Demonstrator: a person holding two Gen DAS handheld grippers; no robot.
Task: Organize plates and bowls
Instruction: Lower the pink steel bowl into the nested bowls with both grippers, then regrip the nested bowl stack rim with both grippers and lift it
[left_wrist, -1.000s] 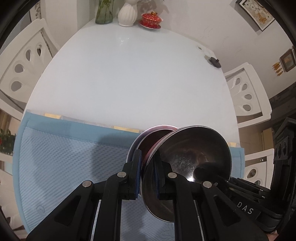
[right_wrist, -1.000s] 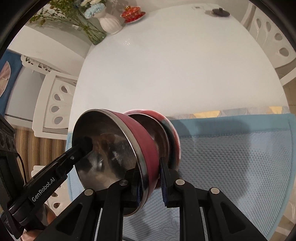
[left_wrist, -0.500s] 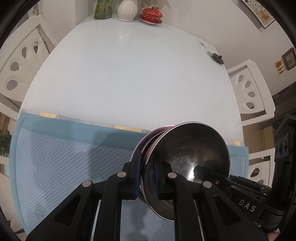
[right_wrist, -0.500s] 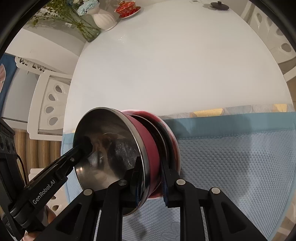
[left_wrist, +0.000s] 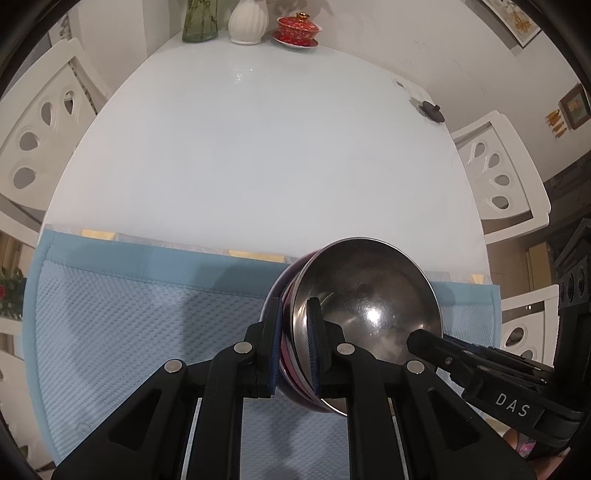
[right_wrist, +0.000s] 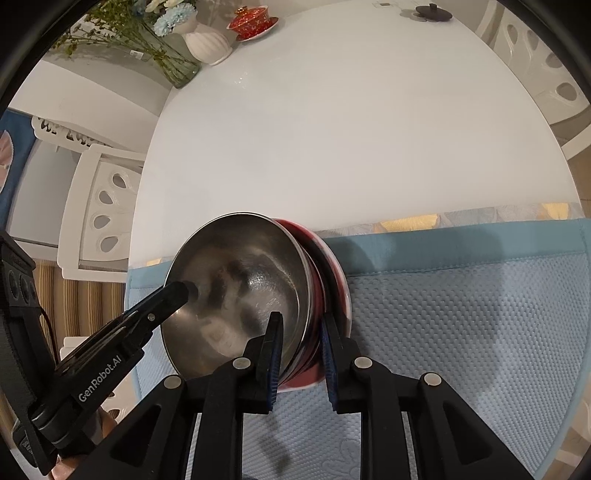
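A nested stack of bowls (left_wrist: 364, 299), steel inside and red outside, sits low over the right end of the blue dish mat (left_wrist: 129, 317), its mouth tipped up toward the cameras. My left gripper (left_wrist: 294, 332) is shut on the stack's near-left rim, one pad inside the steel bowl and one outside. In the right wrist view the same stack (right_wrist: 236, 291) lies at the mat's (right_wrist: 461, 325) left end. My right gripper (right_wrist: 301, 347) is shut on its opposite rim. Each gripper's black finger shows at the far rim in the other's view. Whether the stack's base touches the mat is hidden.
The white oval table (left_wrist: 258, 147) stretches beyond the mat. At its far end stand a green glass vase (left_wrist: 199, 18), a white vase (left_wrist: 247, 20) and a red lidded cup on a saucer (left_wrist: 297, 29). A small black item (left_wrist: 430, 110) lies far right. White chairs (left_wrist: 37, 122) flank the table.
The bowl stack has shifted a little over the mat and its mouth has turned more toward the cameras. Both grippers have kept their hold on the rims.
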